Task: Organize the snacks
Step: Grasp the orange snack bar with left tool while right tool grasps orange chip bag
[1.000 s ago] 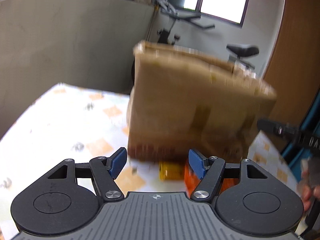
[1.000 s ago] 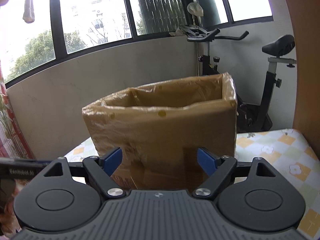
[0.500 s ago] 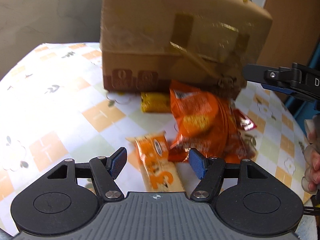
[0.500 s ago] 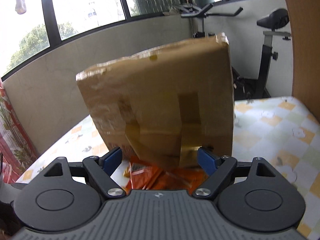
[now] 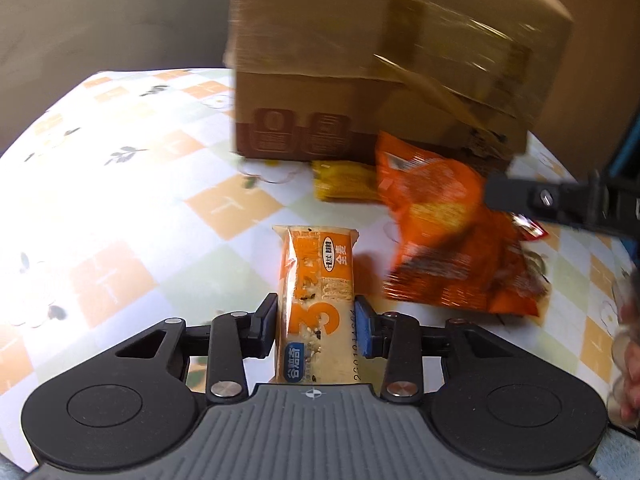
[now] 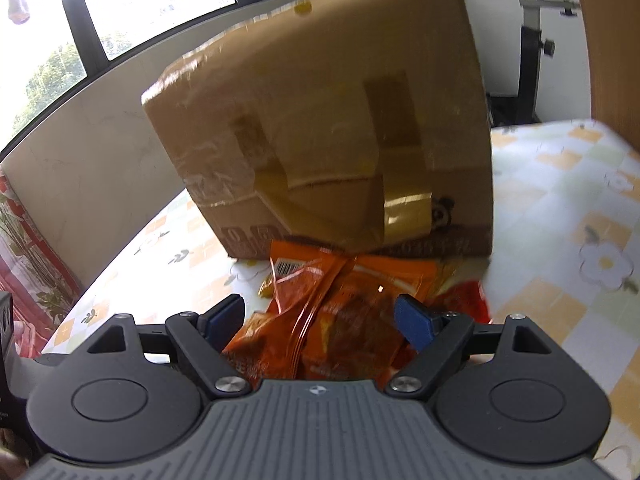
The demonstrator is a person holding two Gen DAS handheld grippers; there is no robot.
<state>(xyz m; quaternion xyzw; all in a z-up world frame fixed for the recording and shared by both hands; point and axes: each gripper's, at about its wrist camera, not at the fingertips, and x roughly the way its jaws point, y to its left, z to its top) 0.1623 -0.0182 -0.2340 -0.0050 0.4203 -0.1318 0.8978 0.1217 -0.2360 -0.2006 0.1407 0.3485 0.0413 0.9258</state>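
Observation:
An orange-and-cream snack bar (image 5: 316,264) lies lengthwise on the checked tablecloth (image 5: 120,200), its near end between the blue pads of my left gripper (image 5: 316,320). The jaws are closing and both pads touch the wrapper's sides. A big orange chip bag (image 5: 440,240) lies to its right, in front of the tall cardboard box (image 5: 380,60). My right gripper (image 6: 318,316) stands open low over that orange bag (image 6: 336,280), pads apart on either side of it. The box (image 6: 328,120) rises just behind.
A yellow packet (image 5: 344,184) lies against the box's foot and a red packet (image 5: 528,228) pokes out beside the orange bag. A person's hand (image 5: 628,352) shows at the right edge. An exercise bike (image 6: 536,40) and a wooden panel (image 6: 608,40) stand behind the table.
Both grippers have sunk and tipped down toward the table. The left jaws have narrowed from wide apart onto the snack bar. The right jaws keep their width, now over the orange bag.

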